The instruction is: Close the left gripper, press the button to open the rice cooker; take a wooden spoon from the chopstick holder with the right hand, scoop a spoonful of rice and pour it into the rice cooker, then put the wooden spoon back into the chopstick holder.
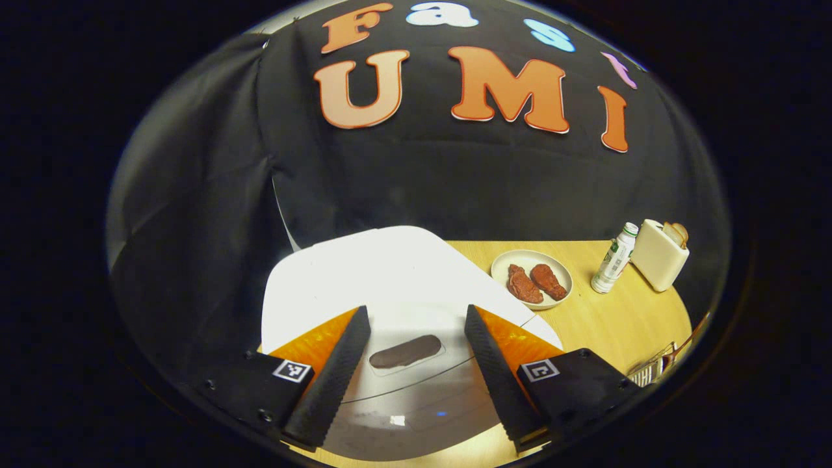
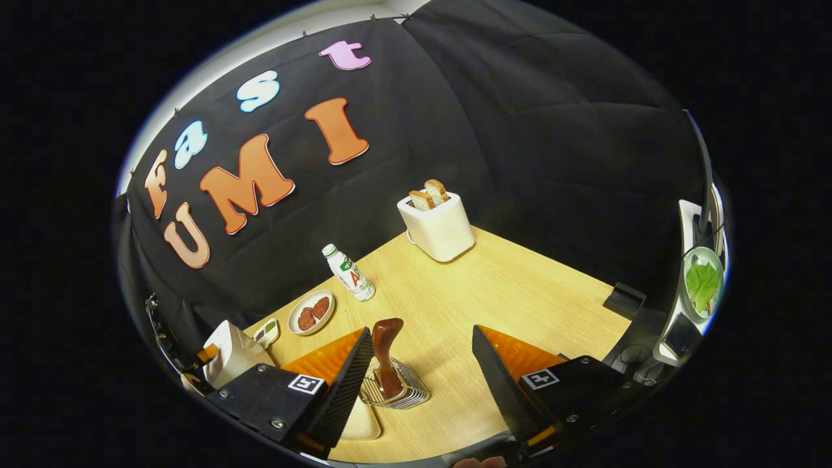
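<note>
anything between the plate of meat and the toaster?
Yes: a small bottle stands upright between the plate and the toaster, nearer the plate, in the right gripper view.

My left tool (image 1: pixel 416 364) hangs over the white rice cooker (image 1: pixel 390 279), its fingers spread wide apart, with the dark oval button (image 1: pixel 406 351) lying between them and touched by neither. The cooker's lid is down. To the right on the wooden surface (image 1: pixel 624 318) I see a plate (image 1: pixel 532 259) with two reddish-brown pieces of meat, then a small white bottle (image 1: pixel 614 258) just beside a white toaster (image 1: pixel 658 255) holding bread.
</note>
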`<move>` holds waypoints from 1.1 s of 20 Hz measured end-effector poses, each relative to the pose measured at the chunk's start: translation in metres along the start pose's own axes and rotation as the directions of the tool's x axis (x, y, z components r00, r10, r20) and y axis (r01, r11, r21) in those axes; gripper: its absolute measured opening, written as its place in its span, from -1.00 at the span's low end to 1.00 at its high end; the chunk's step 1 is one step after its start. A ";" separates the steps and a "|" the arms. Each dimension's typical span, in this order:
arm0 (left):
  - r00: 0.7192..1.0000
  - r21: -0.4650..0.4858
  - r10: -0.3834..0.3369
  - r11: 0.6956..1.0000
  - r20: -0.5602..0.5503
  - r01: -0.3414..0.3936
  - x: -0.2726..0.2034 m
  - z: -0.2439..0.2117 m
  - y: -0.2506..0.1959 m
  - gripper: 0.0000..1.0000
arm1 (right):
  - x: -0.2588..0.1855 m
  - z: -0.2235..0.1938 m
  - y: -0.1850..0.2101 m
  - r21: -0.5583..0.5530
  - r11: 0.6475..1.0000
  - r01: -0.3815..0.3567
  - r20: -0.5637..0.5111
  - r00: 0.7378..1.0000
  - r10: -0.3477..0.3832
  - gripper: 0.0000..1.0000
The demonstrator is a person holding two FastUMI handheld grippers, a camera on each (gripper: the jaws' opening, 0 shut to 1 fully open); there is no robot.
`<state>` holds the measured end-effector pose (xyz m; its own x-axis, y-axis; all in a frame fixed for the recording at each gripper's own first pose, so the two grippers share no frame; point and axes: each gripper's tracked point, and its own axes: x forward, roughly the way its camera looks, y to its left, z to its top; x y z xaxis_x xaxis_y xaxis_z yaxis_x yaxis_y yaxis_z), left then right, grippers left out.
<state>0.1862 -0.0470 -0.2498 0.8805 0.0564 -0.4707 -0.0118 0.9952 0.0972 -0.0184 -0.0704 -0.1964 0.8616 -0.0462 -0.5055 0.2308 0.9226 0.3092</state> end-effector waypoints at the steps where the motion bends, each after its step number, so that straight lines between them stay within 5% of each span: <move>1: 1.000 -0.020 -0.004 1.000 0.009 0.004 0.000 0.001 0.000 1.00 | 0.001 0.000 0.003 -0.005 1.000 -0.005 0.000 1.000 0.005 0.89; 7: 0.999 -0.044 -0.042 0.998 0.007 0.042 -0.011 0.011 -0.002 0.99 | -0.005 0.014 0.008 -0.054 0.998 -0.017 0.038 0.999 0.019 0.89; 12: 0.990 -0.065 -0.063 0.995 0.123 0.072 -0.062 0.057 0.002 0.98 | -0.014 0.046 0.021 -0.119 0.992 -0.030 0.100 0.994 0.042 0.89; 22: 0.914 -0.106 -0.082 0.985 0.398 0.135 -0.186 0.188 0.030 0.97 | -0.062 0.158 0.101 -0.334 0.940 -0.067 0.309 0.935 0.177 0.89</move>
<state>0.1116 -0.0429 0.0058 0.9941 -0.0621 -0.0894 0.0568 0.9965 -0.0607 0.0234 -0.0345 -0.0065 0.9856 0.0014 -0.1688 0.0082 0.9984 0.0560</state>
